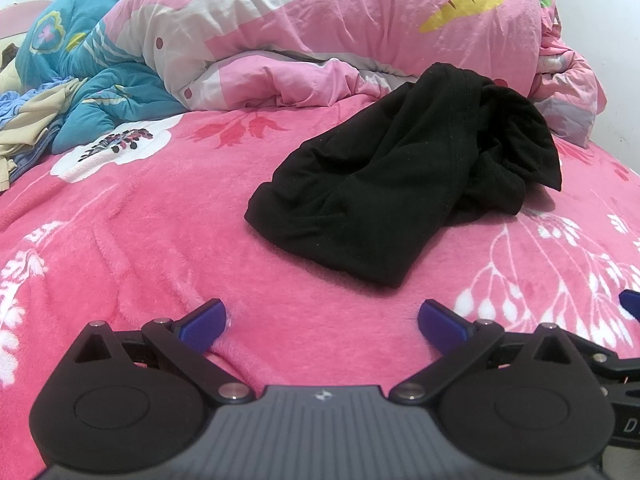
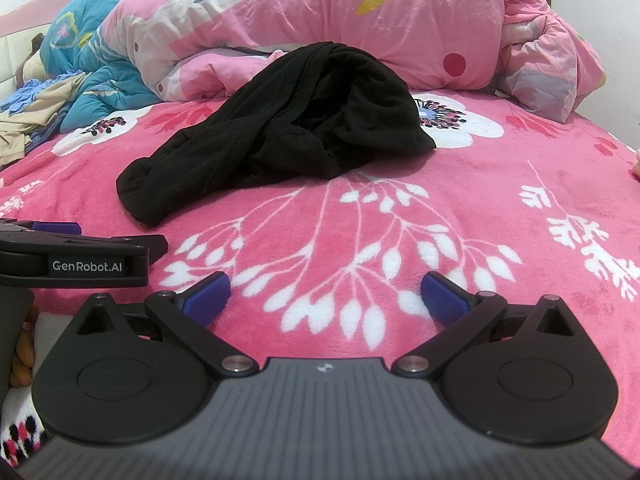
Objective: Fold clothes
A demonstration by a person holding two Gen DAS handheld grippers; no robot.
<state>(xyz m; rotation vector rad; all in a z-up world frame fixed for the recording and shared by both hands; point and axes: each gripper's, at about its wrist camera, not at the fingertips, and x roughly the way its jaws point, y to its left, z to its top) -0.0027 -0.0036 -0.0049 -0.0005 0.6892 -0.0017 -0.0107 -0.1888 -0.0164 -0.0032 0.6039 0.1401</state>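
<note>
crumpled black garment [image 1: 404, 184] lying on the pink floral blanket [image 1: 168, 240], in front of the pink quilt [image 1: 320, 32]. left gripper [image 1: 322, 320] spread wide, empty, low over the blanket, garment ahead and slightly right. right gripper [image 2: 326, 294] likewise wide and empty, garment ahead-left, well apart.

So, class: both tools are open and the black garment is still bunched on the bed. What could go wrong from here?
1. The black garment lies twisted in overlapping layers, so a pinch may catch several at once.
2. The fleecy pink blanket under it could get pinched too.
3. The left tool and right tool sit close together and might collide.
</note>
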